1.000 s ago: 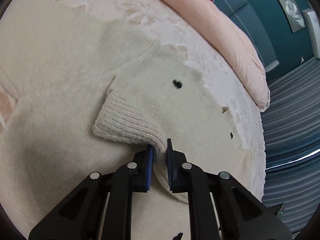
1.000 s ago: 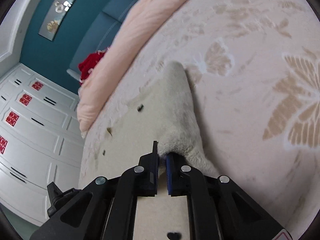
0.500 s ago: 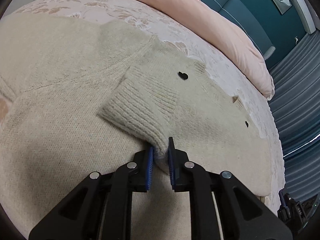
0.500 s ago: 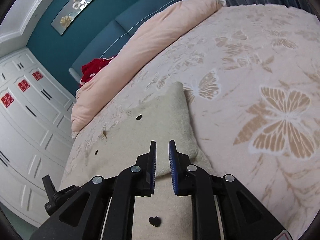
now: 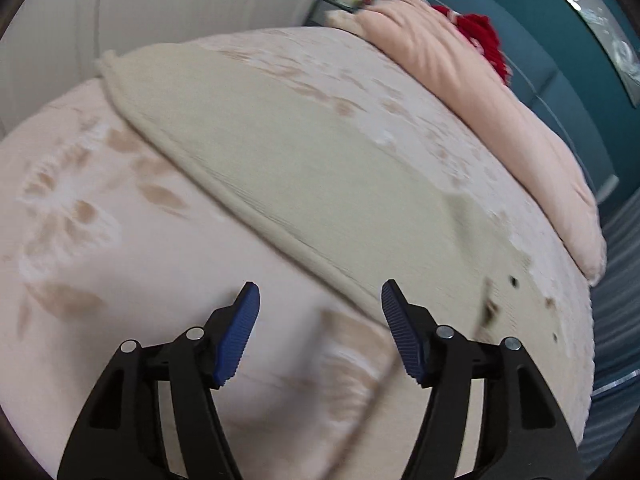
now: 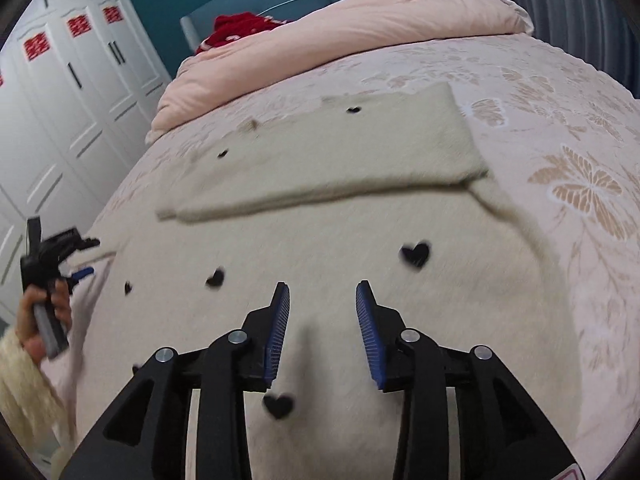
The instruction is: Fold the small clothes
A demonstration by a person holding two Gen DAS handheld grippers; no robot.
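Both claws spread, nothing in either. Left claw point(image 5: 320, 300) hangs over bare bedspread point(image 5: 100, 240), just short of the sweater point(image 5: 320, 160) edge. Right claw point(image 6: 322, 300) sits directly over the sweater body point(image 6: 360, 280), black hearts on the knit on either side of the pads.

Sweater lies flat on the bed. In the right wrist view a sleeve point(image 6: 340, 160) is laid crosswise over the body, long axis running left-right across the frame, ahead of the right claw. In the left wrist view the sweater's rolled edge runs diagonally from upper left down toward the right pad point(image 5: 400, 332), so the garment lies ahead and to the right of the left claw. Right claw is the nearer one: it's already above fabric, the left has to close a gap first. Left-hand gripper also shows at the left edge of the right view, near the sweater's side.

Versus half a second ago: left claw was pinching the ribbed cuff, now released and pulled back off the garment. Right claw was nearly closed, now wide. Sleeve fold looks placed; my read is next grab targets an outer edge.
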